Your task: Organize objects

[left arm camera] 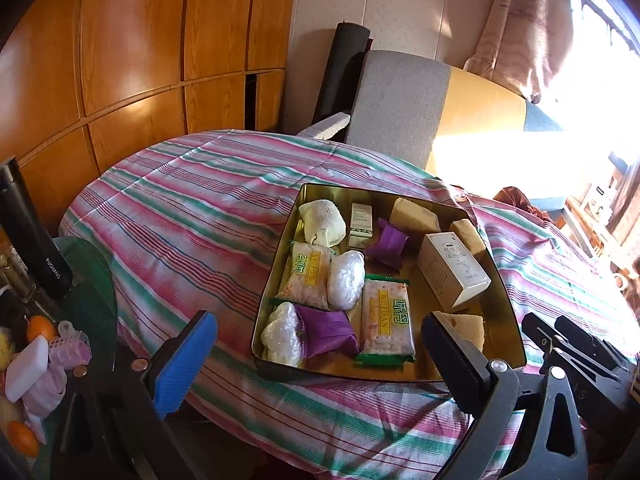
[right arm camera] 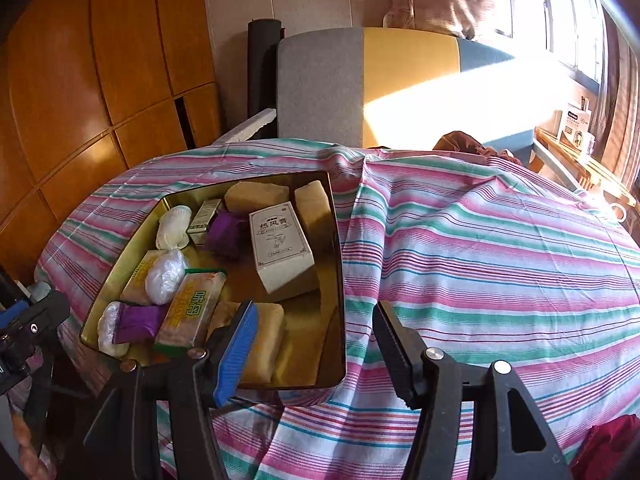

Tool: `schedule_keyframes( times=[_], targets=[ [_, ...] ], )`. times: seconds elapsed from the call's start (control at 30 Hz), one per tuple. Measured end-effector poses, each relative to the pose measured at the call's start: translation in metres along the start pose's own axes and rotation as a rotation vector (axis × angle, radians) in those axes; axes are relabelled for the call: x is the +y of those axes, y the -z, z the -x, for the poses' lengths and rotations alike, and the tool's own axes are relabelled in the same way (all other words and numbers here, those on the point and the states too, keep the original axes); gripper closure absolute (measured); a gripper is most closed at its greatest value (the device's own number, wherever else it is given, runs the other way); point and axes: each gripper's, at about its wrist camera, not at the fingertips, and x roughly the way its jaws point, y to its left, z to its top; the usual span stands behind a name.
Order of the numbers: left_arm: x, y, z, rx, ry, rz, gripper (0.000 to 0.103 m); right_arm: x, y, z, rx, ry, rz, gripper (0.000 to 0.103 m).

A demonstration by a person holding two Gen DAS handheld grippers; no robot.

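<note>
Already the shallow gold metal tin (left arm camera: 505, 280) looks well filled: it sits on the striped pink, green and white cloth (left arm camera: 192, 216) covering the table, toward the near edge, and it holds nearly everything the task seems to concern. Along its left wall lie a cream knitted sock bundle (left arm camera: 322, 222), two pink biscuit packets with green ends (left arm camera: 387, 318), two clear crumpled plastic bags (left arm camera: 346, 274) and two purple foil wrappers (left arm camera: 326, 332); toward its far and right walls are a small slim carton (left arm camera: 361, 220), a white rectangular box with printed lettering (left arm camera: 454, 270) and several yellow sponge-like blocks (left arm camera: 414, 214), one of them in the near right corner. The cloth around the tin shows no loose items, so I judge the gathering mostly done, with perhaps only tidying inside the tin left. Off the table's left edge, a separate green-topped surface carries small oranges (left arm camera: 40, 328), a white soap-like bar (left arm camera: 26, 362), pink hair rollers (left arm camera: 70, 350) and a black flask (left arm camera: 34, 236); whether those belong to the task I cannot tell. The left gripper (left arm camera: 320, 354) hovers at the tin's near wall with its fingers spread wide and nothing between them; the right gripper (right arm camera: 316, 344) likewise stands parted and empty over the tin's near right corner.
</note>
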Motion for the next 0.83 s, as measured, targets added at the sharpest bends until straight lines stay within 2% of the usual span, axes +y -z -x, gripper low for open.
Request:
schedule_keyframes(
  times=[0.83],
  targets=[
    [0.003,0.005,-0.002,-0.011,-0.041,-0.051,0.0,0.025,-0.001,0.0,0.009,-0.018,0.056,0.043]
  ],
)
